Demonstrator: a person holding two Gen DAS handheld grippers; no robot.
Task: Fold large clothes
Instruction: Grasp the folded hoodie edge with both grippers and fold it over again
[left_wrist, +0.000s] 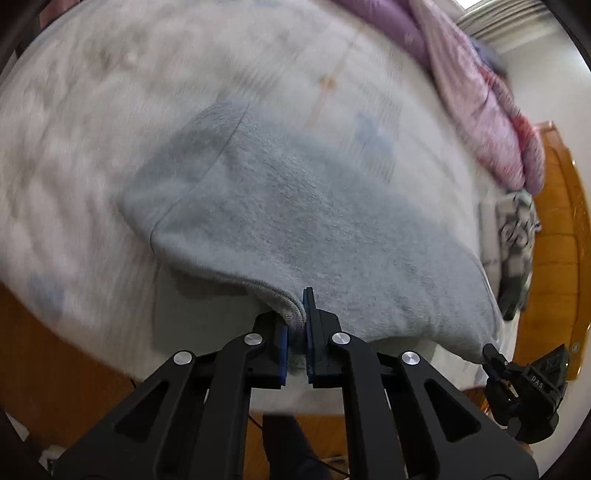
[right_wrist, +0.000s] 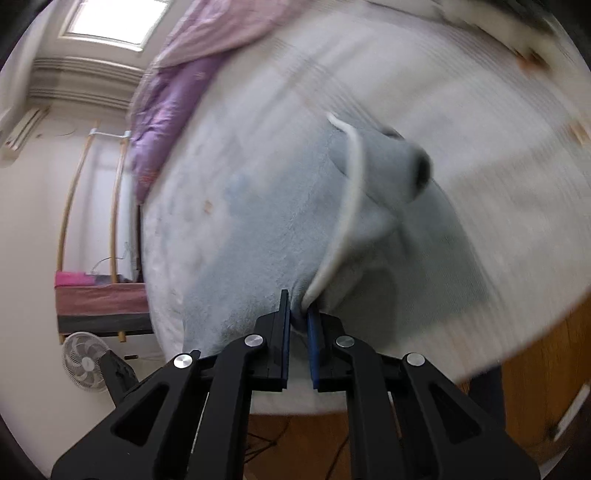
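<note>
A large pale grey fleece hoodie (left_wrist: 280, 206) lies spread on a white bed (left_wrist: 92, 122), its near edge lifted. My left gripper (left_wrist: 295, 325) is shut on the hoodie's ribbed edge at the near side. My right gripper (right_wrist: 298, 317) is shut on another part of the same hoodie (right_wrist: 258, 240), beside a white drawstring (right_wrist: 352, 184); a sleeve or hood opening (right_wrist: 417, 170) shows beyond it. The right gripper also shows in the left wrist view (left_wrist: 495, 354), pinching the hoodie's corner at the far right. Both views are motion-blurred.
A pink and purple quilt (left_wrist: 480, 92) is piled along the bed's far side. A wooden headboard (left_wrist: 554, 240) and a patterned cloth (left_wrist: 517, 240) are at the right. A white fan (right_wrist: 85, 362), a low bench (right_wrist: 99, 306) and wooden floor (right_wrist: 303, 443) lie beside the bed.
</note>
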